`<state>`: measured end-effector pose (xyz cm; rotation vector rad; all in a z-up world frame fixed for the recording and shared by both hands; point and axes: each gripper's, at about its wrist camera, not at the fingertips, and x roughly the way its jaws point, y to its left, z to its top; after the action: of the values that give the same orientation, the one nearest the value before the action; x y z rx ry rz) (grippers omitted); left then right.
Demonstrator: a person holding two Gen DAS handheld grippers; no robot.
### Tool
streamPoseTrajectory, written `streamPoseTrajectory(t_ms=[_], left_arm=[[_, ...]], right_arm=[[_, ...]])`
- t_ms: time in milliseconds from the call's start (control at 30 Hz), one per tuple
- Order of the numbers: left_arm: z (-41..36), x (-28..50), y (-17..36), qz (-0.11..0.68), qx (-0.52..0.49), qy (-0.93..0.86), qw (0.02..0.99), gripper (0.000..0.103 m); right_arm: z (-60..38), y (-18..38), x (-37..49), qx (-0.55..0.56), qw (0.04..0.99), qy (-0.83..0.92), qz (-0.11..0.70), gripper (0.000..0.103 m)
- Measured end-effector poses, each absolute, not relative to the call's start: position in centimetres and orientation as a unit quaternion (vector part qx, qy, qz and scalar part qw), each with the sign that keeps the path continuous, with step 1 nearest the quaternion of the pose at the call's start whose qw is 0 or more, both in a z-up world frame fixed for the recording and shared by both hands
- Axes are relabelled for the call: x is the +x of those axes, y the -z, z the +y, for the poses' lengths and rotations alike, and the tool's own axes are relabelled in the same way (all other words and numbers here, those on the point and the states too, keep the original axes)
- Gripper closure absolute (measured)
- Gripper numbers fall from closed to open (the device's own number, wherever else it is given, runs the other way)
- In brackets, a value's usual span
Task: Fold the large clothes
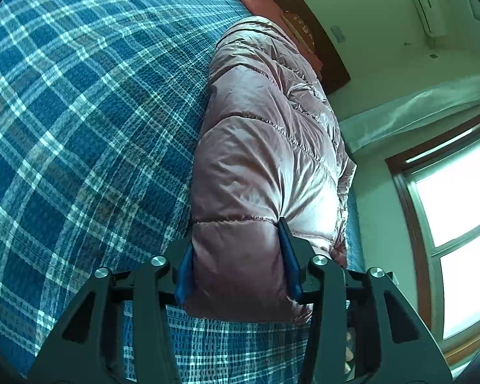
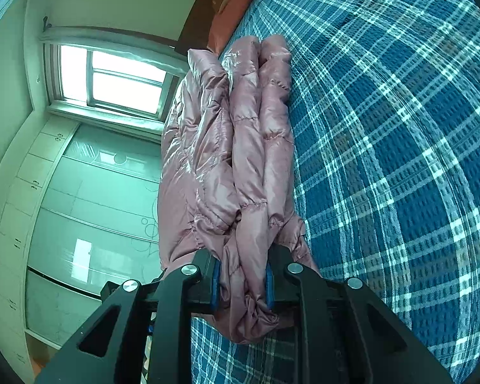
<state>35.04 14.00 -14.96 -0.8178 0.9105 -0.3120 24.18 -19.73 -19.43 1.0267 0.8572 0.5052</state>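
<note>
A shiny pink quilted puffer jacket [image 1: 265,147] lies folded lengthwise on a blue plaid bedspread [image 1: 80,128]. My left gripper [image 1: 236,243] is shut on a thick padded fold of its near end. In the right wrist view the jacket [image 2: 240,147] shows as several stacked folds on the bedspread [image 2: 400,160]. My right gripper [image 2: 243,268] is shut on a bunched end of it, with fabric spilling out below the blue pads [image 2: 269,284].
A reddish pillow [image 1: 265,3] and dark wooden headboard [image 1: 329,64] are at the far end of the bed. A window [image 1: 457,211] and a wall air conditioner [image 1: 425,3] are on the right. A wardrobe with glass doors [image 2: 89,211] stands beside the bed.
</note>
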Motion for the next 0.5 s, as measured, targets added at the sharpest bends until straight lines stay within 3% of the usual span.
streamPoseTrajectory(t_ms=[233,500], left_arm=[[13.9,34.6,14.2,0.422,-0.351,0.131,0.825,0.048],[15.0,33.8,14.3,0.419,-0.368,0.114,0.822,0.043]], right_arm=[[-21.1,20.7,23.4,0.482,0.752,-0.220,0.392,0.069],[-22.2,21.0,22.0,0.489,0.754,-0.204,0.388,0.065]])
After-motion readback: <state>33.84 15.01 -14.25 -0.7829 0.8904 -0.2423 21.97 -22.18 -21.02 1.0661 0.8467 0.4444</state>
